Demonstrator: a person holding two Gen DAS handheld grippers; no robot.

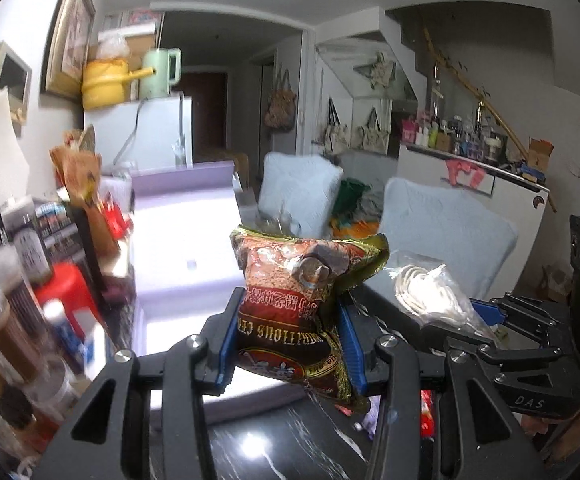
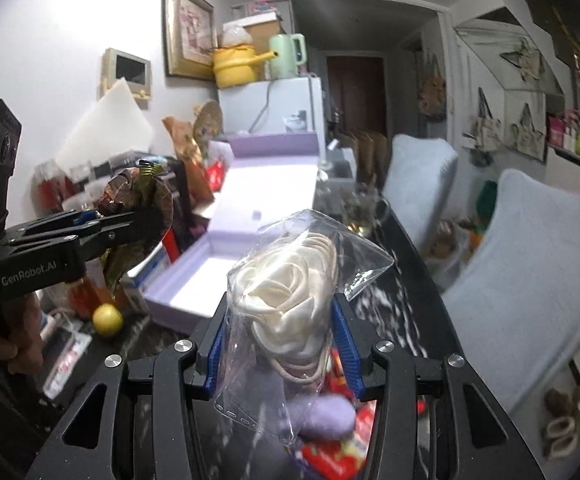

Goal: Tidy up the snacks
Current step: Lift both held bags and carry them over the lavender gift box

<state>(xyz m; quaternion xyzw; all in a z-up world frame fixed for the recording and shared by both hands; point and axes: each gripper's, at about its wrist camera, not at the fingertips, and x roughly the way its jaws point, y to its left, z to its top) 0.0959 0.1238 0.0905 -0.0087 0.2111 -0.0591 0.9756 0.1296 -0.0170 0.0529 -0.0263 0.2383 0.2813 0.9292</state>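
My left gripper [image 1: 290, 344] is shut on a red and gold cereal snack bag [image 1: 306, 304], held above the dark marble table in front of an open lilac box [image 1: 185, 248]. My right gripper [image 2: 277, 340] is shut on a clear plastic bag of cream-white coiled snack [image 2: 290, 284], raised over the table. The lilac box [image 2: 241, 240] lies open ahead and left of it. The left gripper [image 2: 101, 224] with its crumpled bag [image 2: 137, 196] appears at the left of the right wrist view. The right gripper [image 1: 486, 320] and clear bag [image 1: 430, 292] appear at the right of the left wrist view.
Jars and bottles [image 1: 13, 308] crowd the table's left side. A yellow lemon [image 2: 107, 319] sits near the box. More red snack packets [image 2: 342, 436] and a purple item [image 2: 326, 416] lie on the marble table [image 2: 410, 300]. Two pale blue chairs [image 2: 522, 264] stand to the right.
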